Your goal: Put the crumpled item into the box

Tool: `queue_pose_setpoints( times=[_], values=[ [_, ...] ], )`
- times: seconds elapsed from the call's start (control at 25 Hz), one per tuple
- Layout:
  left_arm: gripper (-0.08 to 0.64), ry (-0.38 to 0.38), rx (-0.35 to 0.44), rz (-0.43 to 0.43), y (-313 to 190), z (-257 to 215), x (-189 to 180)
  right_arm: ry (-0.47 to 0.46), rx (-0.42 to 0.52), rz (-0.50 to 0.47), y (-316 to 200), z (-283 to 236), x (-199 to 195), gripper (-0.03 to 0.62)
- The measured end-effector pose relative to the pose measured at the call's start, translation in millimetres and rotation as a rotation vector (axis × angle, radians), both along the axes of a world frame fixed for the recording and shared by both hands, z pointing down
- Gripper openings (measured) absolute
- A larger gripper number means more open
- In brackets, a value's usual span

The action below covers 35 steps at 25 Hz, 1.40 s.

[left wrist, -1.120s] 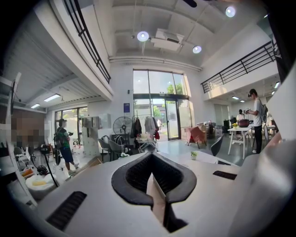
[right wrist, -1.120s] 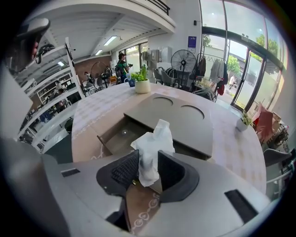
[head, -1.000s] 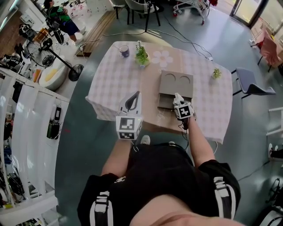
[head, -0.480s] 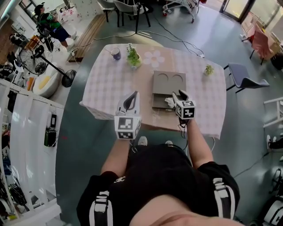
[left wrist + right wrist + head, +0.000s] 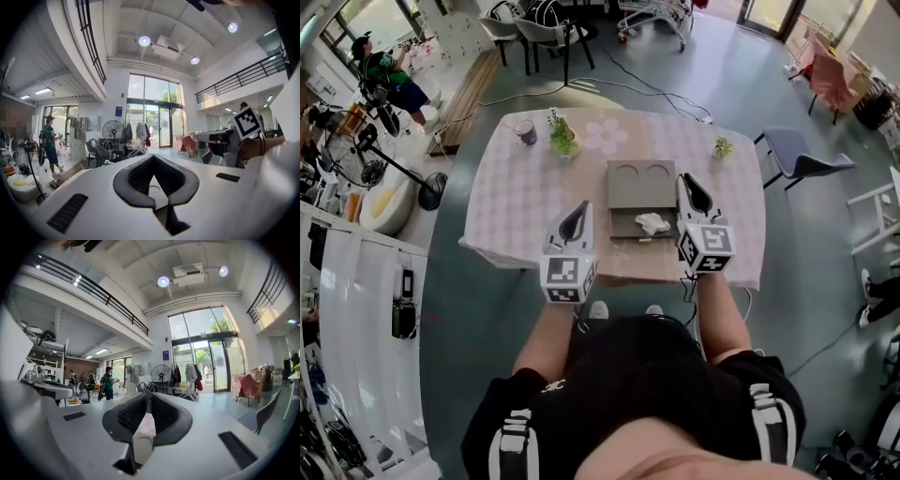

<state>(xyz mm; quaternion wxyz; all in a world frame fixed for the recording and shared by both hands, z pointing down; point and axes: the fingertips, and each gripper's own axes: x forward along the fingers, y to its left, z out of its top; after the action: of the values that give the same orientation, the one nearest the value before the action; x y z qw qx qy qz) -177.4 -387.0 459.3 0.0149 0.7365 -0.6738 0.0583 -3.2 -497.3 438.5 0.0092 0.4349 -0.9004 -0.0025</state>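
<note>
Already the crumpled white item lies in the open grey box: keep the right gripper, jaws just closed empty, and shut, empty left gripper clear.

Lofty studio hall: mezzanine railing, glass doors, floor fan.

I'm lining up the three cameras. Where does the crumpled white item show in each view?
Head view: the crumpled white item lies in the open grey box, near picture centre.
Left gripper view: not in it.
Right gripper view: not in it.
Shared landmark: the person in a green top, top left in the head view, far left in the left gripper view, left of centre in the right gripper view.
</note>
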Motion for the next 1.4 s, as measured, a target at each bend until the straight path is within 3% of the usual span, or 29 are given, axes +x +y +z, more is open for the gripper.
queue_pose_setpoints(
  times=[0.08,0.28,0.48,0.76,1.4],
  values=[
    [-0.009,-0.005,0.002,0.011,-2,-3,4,-0.009,0.047,0.041,6,-17,10,0.007],
    [-0.009,-0.019,-0.001,0.037,-7,-6,14,-0.034,0.123,0.107,22,-39,33,0.002],
    [-0.009,-0.022,0.007,0.065,-7,-12,25,-0.072,0.09,0.108,36,-37,46,0.002],
    [-0.009,-0.02,0.03,0.085,-8,-33,33,-0.069,0.115,0.145,39,-40,53,0.002],
    [-0.009,-0.019,0.025,0.074,-11,-37,42,-0.06,0.121,0.139,37,-33,59,0.002]
  ],
)
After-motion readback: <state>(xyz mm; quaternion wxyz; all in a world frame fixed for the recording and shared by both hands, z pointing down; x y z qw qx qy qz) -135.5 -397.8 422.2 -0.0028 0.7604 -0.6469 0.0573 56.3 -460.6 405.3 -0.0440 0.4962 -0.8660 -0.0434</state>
